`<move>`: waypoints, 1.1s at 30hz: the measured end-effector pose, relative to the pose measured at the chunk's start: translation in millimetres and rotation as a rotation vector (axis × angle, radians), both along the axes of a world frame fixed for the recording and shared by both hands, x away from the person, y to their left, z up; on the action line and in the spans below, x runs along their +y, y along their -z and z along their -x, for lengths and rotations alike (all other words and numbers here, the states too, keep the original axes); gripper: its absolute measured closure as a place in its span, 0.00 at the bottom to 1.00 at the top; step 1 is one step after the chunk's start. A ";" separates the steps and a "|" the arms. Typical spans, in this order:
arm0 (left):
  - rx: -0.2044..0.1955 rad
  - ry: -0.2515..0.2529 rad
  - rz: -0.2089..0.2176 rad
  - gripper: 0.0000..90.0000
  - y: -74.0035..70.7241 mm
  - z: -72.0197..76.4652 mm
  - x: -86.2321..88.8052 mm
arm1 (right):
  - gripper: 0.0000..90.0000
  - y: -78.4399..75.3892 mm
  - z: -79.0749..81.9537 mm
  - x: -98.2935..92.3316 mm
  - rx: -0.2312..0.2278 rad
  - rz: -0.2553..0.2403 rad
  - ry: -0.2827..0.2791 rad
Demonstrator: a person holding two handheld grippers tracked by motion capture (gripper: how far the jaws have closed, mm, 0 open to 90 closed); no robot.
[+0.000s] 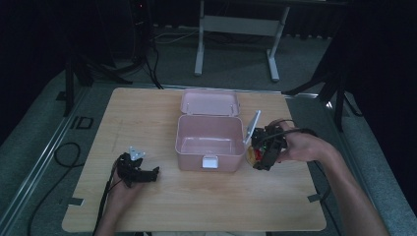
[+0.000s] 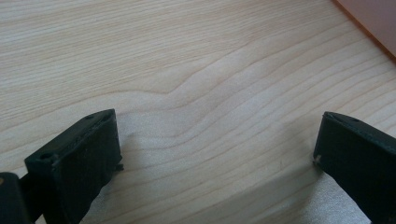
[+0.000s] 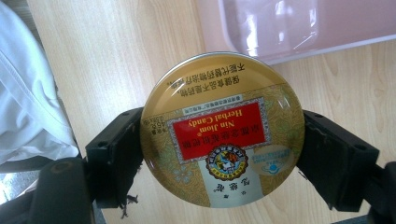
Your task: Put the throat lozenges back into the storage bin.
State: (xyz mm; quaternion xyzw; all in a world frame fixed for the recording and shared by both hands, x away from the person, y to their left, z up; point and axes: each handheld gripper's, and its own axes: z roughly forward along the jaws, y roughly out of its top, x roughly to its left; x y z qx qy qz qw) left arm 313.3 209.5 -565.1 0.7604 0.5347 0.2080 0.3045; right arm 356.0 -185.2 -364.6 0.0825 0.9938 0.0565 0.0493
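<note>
Two jaws of the right tool (image 3: 219,154) clamp the candy tin (image 3: 222,128).

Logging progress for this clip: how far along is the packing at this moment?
Done: the pink box stands open, lid back, nothing visible inside. In hand: the right gripper clamps a round candy tin beside the box's right wall. Left: the tin probably still has to go in. The left gripper rests open over bare table.
</note>
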 end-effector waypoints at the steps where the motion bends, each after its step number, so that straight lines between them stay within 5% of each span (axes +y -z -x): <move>1: 0.000 0.000 0.000 0.01 0.0 0.0 0.0 | 0.22 -0.8 -0.9 0.5 0.000 -0.001 0.000; 33: 0.000 0.003 -0.001 0.01 0.0 -0.2 0.2 | 0.22 -12.7 -19.4 23.6 0.003 -0.005 -0.009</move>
